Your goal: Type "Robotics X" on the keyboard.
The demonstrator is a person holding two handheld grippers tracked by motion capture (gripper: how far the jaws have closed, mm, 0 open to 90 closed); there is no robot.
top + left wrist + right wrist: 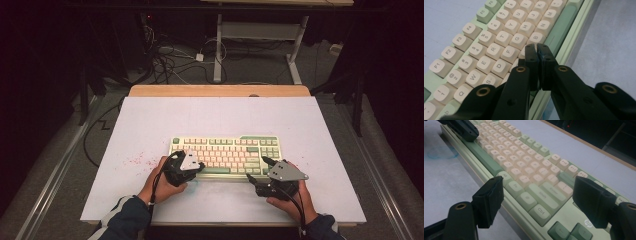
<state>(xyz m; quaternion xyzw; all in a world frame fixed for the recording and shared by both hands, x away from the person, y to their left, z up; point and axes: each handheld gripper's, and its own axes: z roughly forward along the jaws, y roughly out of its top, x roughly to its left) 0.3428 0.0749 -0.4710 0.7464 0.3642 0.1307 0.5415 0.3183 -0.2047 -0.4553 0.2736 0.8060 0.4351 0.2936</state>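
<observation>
You are working at a table (150,125) whose top is covered by a pale white sheet, with a strip of bare wood showing along its far edge (220,90). A green and cream keyboard (225,155) lies flat on the sheet, set toward your near side and roughly centred left to right. To the left of the keyboard you see a scatter of small red specks (136,160) on the sheet. A faint bluish smudge (441,152) marks the surface just near the keyboard's front edge.

The left hand-held gripper (537,50), jaws together, hides keys beside B on the pale green and cream plastic keyboard (499,42), whose far rows run past the picture's edge.
</observation>
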